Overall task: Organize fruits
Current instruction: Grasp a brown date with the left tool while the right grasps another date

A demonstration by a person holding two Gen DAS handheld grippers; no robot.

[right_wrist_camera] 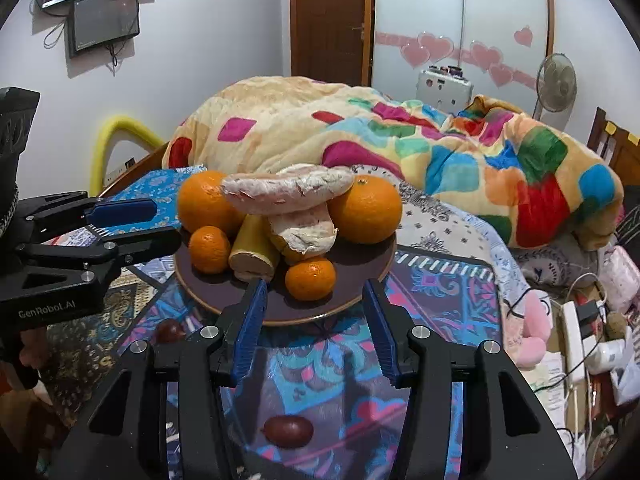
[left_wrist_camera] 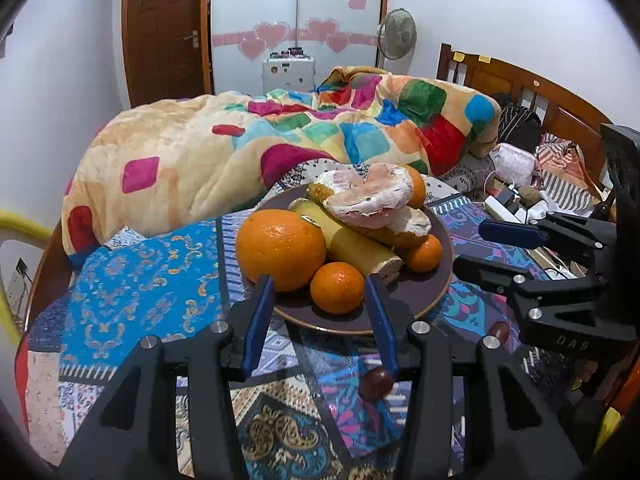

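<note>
**Left gripper** (left_wrist_camera: 320,312): jaws parted, nothing between the blue pads; both tips hang over the near rim of the plate, framing a small tangerine (left_wrist_camera: 337,287) that they do not touch.

**Right gripper** (right_wrist_camera: 316,304): jaws parted, empty; tips at the plate's near rim on its own side, another small tangerine (right_wrist_camera: 310,280) just beyond the gap, untouched.

**Loose fruit, item 1**: dark red-brown oval fruit (right_wrist_camera: 289,431), lying on the patterned bedcover (right_wrist_camera: 440,292) off the plate, below and behind the right fingertips, between the right fingers' arms; long axis runs across the gripper's line. Judged the right hand's nearest pick: it calls for drawing back and dipping, not reaching on.

**Loose fruit, item 2**: second dark round fruit (left_wrist_camera: 375,385), on the cover just under the left gripper's right finger, nearer the left hand; likewise behind the tips.

**Plate** (left_wrist_camera: 420,292): dark brown, already piled with large oranges (left_wrist_camera: 280,249), banana pieces (left_wrist_camera: 360,248) and peeled pomelo segments (left_wrist_camera: 370,196) on top.

**Judgement**: the two strays remain to be gathered onto the plate; free space lies at its near edge
</note>
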